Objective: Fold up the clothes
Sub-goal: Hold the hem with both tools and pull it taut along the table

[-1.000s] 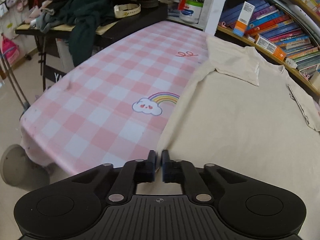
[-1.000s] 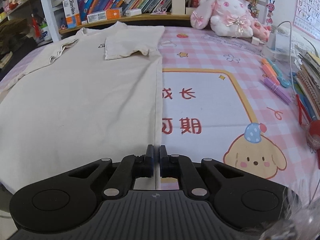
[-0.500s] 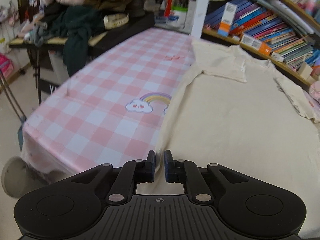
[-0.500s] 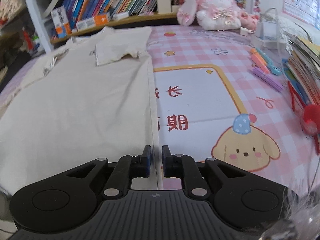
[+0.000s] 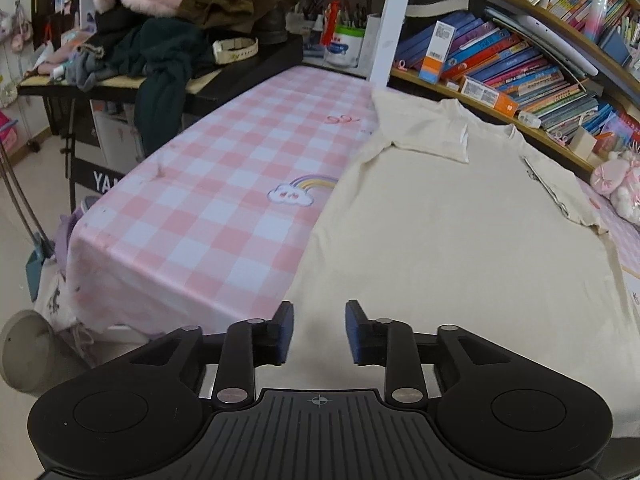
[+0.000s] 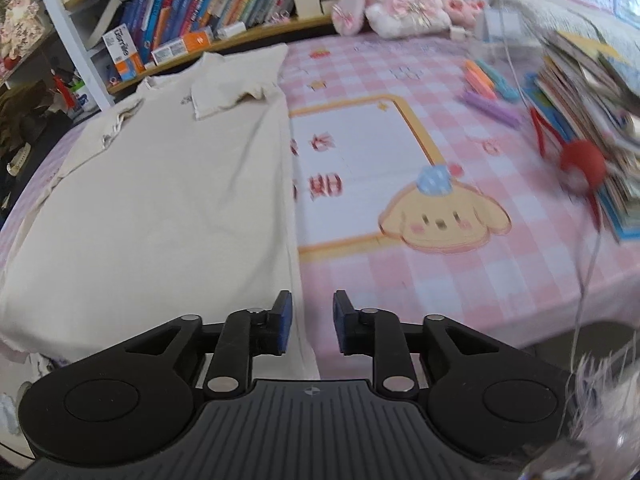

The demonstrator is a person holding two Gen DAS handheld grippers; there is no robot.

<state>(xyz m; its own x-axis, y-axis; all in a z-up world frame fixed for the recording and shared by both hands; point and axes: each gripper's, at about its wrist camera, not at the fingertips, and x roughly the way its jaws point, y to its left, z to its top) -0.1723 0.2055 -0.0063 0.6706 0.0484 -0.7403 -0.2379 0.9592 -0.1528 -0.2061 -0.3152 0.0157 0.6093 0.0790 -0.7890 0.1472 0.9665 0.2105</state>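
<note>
A cream short-sleeved shirt point(image 5: 460, 240) lies flat on the pink checked tablecloth point(image 5: 208, 208), both sleeves folded inward over the body. It also shows in the right wrist view point(image 6: 160, 200). My left gripper point(image 5: 319, 330) is open and empty, just above the shirt's near left hem corner. My right gripper point(image 6: 308, 322) is open and empty, above the shirt's near right hem corner, at its side edge.
A bookshelf point(image 5: 520, 80) runs along the table's far side. A pile of dark clothes point(image 5: 168, 40) sits on a side table at the left. A plush rabbit point(image 6: 400, 0), pens point(image 6: 488, 88) and a book stack point(image 6: 592, 120) stand at the right.
Both grippers have opened and let go of the shirt's hem corners. Both have lifted and drawn back a little; the shirt lies still.
</note>
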